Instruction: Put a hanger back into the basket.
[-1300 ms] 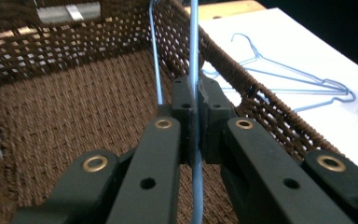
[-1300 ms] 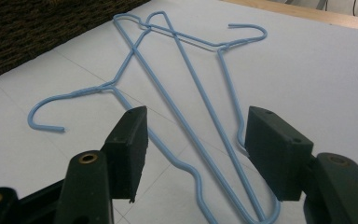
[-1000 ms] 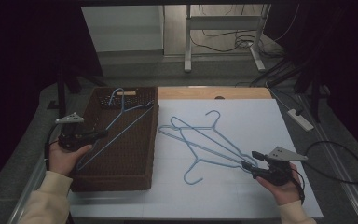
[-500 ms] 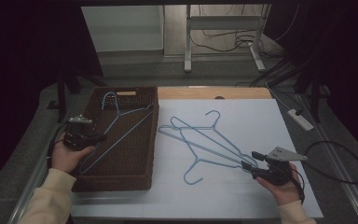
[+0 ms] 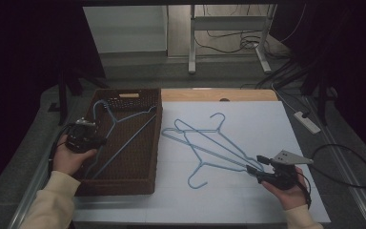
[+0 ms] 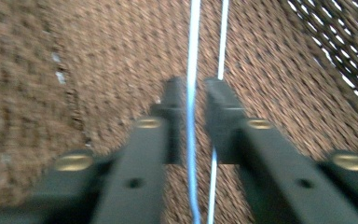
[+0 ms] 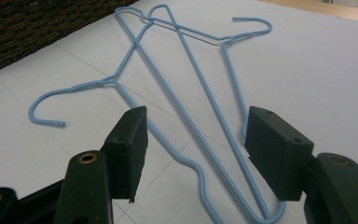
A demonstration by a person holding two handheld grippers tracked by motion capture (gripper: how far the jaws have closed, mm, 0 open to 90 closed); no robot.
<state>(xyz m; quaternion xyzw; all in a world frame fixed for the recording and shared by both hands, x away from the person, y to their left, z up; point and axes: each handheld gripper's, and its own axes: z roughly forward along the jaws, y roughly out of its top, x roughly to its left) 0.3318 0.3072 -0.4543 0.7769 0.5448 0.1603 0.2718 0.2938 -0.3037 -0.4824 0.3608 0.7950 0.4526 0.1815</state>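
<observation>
We are seeing the left gripper (image 5: 96,141) pinching a blue hanger (image 5: 124,125) over the brown wicker basket (image 5: 138,177), its hook pointing to the far left corner. The right gripper (image 7: 193,154) is gaping wide around the near ends of two crossed hangers (image 5: 208,143) lying on the white table (image 5: 267,119), running diagonally.

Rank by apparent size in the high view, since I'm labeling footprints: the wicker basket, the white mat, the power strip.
1. white mat
2. wicker basket
3. power strip, far smaller and farther from the camera
</observation>
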